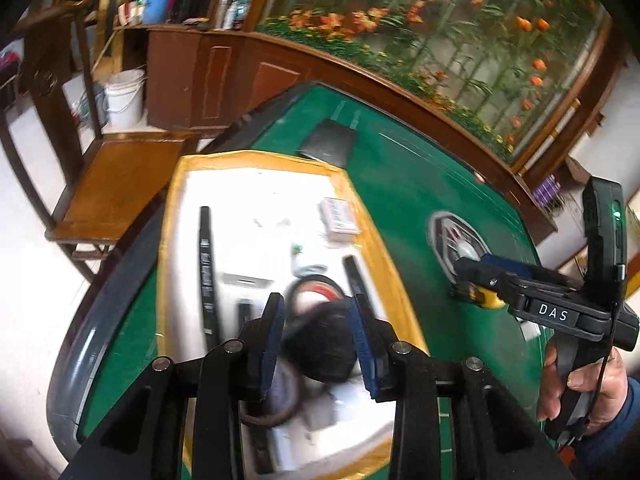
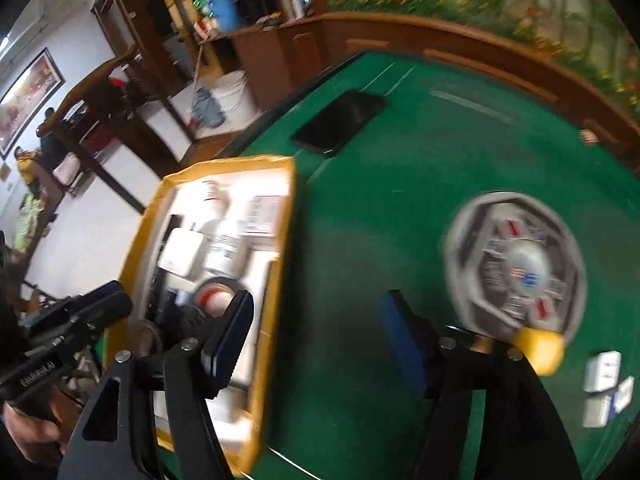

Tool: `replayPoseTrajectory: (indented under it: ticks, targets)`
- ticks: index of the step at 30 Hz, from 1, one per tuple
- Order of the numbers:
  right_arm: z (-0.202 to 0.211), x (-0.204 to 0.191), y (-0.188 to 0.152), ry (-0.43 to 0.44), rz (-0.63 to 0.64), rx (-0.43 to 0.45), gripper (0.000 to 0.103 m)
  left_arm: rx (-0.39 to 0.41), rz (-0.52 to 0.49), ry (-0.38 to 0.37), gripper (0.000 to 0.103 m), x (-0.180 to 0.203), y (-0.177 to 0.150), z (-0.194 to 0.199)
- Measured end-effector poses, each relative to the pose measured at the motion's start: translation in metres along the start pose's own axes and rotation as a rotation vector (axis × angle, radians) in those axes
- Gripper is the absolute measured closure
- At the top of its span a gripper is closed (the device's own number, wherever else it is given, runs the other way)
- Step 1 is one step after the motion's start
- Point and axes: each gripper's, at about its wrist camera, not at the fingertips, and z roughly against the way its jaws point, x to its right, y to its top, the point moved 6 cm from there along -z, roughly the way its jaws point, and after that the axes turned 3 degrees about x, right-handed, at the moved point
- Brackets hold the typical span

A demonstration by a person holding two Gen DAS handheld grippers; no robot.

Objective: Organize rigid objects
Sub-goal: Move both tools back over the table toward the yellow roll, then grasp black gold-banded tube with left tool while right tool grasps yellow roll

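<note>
Item: dark rounded object (image 1: 326,346), blurred, possibly a cap, lying in the yellow-rimmed tray (image 1: 170,216), between the parted fingers of the left gripper (image 1: 318,336); contact cannot be told.
Right gripper (image 2: 320,344): wide, empty, over green counter (image 2: 360,200) just right of the tray edge.
Open room: rightward toward round disc (image 2: 516,264).

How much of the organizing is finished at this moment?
Done: the box already holds several things, among them a pen and a card pack. In hand: the left gripper is over the box with a black object between its open fingers; grip unclear. Left: the phone, the yellow piece and the small white packs lie on the table. The right gripper is open.
</note>
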Motion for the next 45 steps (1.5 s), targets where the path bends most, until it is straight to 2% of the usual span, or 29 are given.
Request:
replayPoseTrajectory:
  ticks: [2, 4, 7, 9, 11, 13, 17, 22, 24, 26, 34, 39, 43, 45]
  targets:
    - [0.018, 0.013, -0.005, -0.074, 0.027, 0.055, 0.034, -0.002, -0.030, -0.009, 0.068, 0.014, -0.003, 0.000]
    - [0.033, 0.025, -0.010, -0.141, 0.037, 0.094, 0.024, -0.007, -0.055, -0.024, 0.068, 0.029, -0.008, 0.000]
    - [0.051, 0.045, -0.019, -0.134, 0.000, 0.129, 0.024, -0.016, -0.091, -0.042, 0.068, 0.052, -0.015, -0.001]
    - [0.057, 0.064, -0.030, -0.154, -0.040, 0.108, 0.024, -0.025, -0.112, -0.058, 0.068, 0.068, -0.021, -0.003]
    - [0.062, 0.082, -0.043, -0.158, -0.094, 0.092, 0.029, -0.036, -0.131, -0.072, 0.068, 0.082, -0.025, -0.006]
    - [0.070, 0.102, -0.057, -0.143, -0.158, 0.079, 0.042, -0.056, -0.151, -0.085, 0.068, 0.096, -0.033, -0.011]
    - [0.086, 0.141, -0.086, -0.174, -0.245, 0.064, 0.043, -0.102, -0.196, -0.126, 0.059, 0.132, -0.049, -0.025]
    - [0.101, 0.181, -0.122, -0.130, -0.379, 0.038, 0.043, -0.157, -0.262, -0.176, 0.059, 0.177, -0.063, -0.041]
    - [0.104, 0.194, -0.136, -0.141, -0.405, 0.003, 0.043, -0.172, -0.312, -0.189, 0.059, 0.196, -0.064, -0.050]
    - [0.109, 0.204, -0.149, -0.136, -0.426, -0.021, 0.043, -0.188, -0.370, -0.178, 0.051, 0.212, -0.063, -0.065]
    - [0.130, 0.229, -0.187, -0.156, -0.441, -0.060, 0.042, -0.229, -0.542, -0.124, 0.049, 0.229, -0.042, -0.124]
    - [0.144, 0.248, -0.212, -0.182, -0.478, -0.075, 0.042, -0.281, -0.646, -0.130, 0.047, 0.230, -0.043, -0.159]
    - [0.152, 0.261, -0.227, -0.202, -0.503, -0.081, 0.042, -0.249, -0.751, -0.122, 0.043, 0.240, -0.039, -0.169]
    - [0.155, 0.264, -0.230, -0.204, -0.514, -0.083, 0.042, -0.229, -0.768, -0.122, 0.043, 0.243, -0.039, -0.170]
